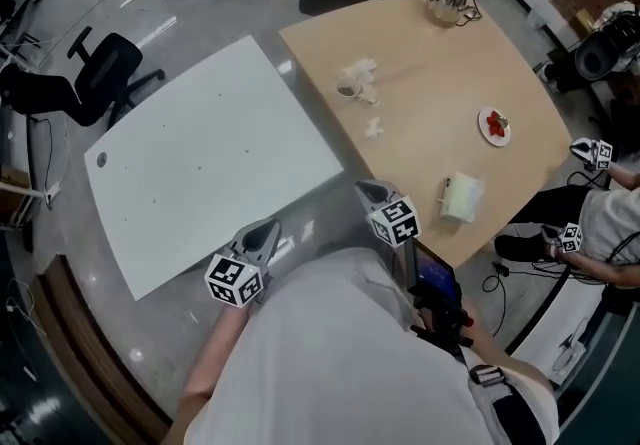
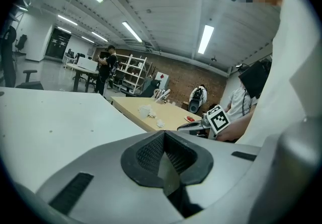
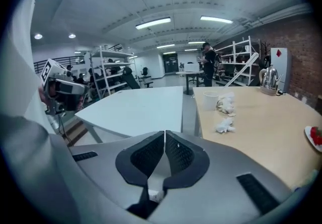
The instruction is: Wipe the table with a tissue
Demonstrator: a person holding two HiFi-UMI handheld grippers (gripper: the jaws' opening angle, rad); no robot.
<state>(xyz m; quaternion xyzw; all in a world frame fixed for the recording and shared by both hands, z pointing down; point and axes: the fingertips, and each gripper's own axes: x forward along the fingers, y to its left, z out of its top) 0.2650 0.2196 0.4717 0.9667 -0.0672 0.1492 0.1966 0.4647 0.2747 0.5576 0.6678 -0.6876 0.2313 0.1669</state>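
head view: shows left gripper (image 1: 262,229) and right gripper (image 1: 372,193) held close to the body at 6 o'clock, over the gap between white table (image 1: 200,163) and wooden table (image 1: 440,83). places a small tissue wad (image 1: 372,128) on the wooden table at 12 o'clock from the right gripper, well apart from it, with a larger tissue clump (image 1: 362,71) beside a cup (image 1: 345,87) further on at 12. lies crumpled with no real pointing end; seems to run longest from 12 to 6, though too small to be sure

left gripper view: shows the jaws pressed together with nothing between them. looks across the white table, with the tissues far off at 1 o'clock

right gripper view: shows the jaws likewise closed tip to tip, holding nothing. finds the wad ahead at 1 o'clock, short of the cup

looks like the fetching step, with no wiping begun. best done by spreading the right jaws before arriving, coming down across the wad's short side, and pinching its bulk rather than a loose corner, so as to keep a broad face under the tips for wiping
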